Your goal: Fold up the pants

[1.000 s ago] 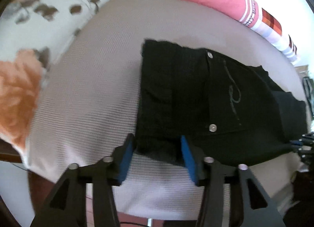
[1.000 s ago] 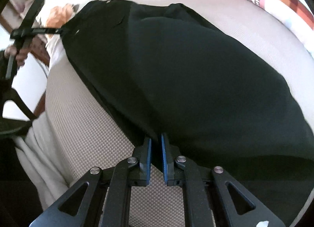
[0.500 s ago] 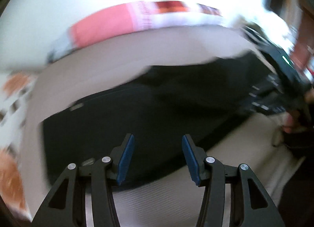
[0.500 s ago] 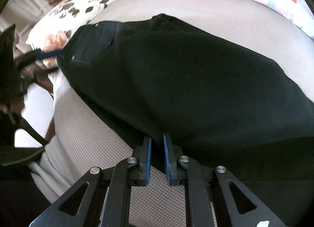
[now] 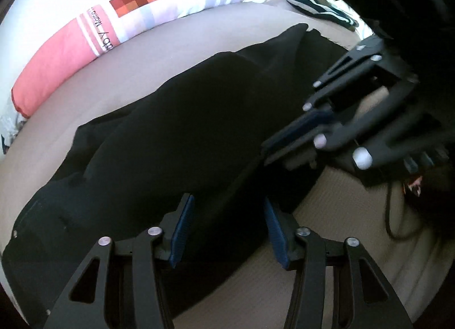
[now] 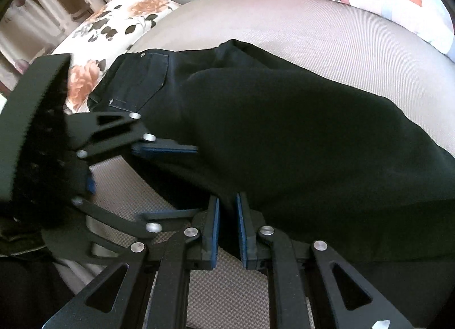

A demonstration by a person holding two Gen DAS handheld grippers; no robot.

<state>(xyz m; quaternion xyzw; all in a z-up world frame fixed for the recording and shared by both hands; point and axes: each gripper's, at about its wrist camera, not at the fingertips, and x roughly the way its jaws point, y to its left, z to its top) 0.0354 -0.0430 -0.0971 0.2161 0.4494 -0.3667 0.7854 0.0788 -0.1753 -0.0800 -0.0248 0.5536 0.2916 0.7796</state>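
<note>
The black pants [image 5: 176, 141] lie lengthwise on a beige bed, waist and back pocket [image 6: 136, 78] to the left in the right wrist view. My left gripper [image 5: 226, 226] is open, its blue pads either side of the near edge of the pants. It also shows in the right wrist view [image 6: 167, 181]. My right gripper [image 6: 226, 226] is shut on the near edge of the pants [image 6: 284, 135]. It shows at the right in the left wrist view [image 5: 295, 138], close to the left gripper.
A pink and white pillow [image 5: 93, 41] lies along the far side of the bed [image 5: 199, 36]. A floral pillow [image 6: 113, 27] lies beyond the waist end. A striped cloth [image 5: 321, 10] lies at the far right. The bed's near edge [image 6: 227, 295] is just below the grippers.
My left gripper has left the waist end and moved along the near edge to just beside the right gripper, still open. The right gripper has kept its hold on the edge.
</note>
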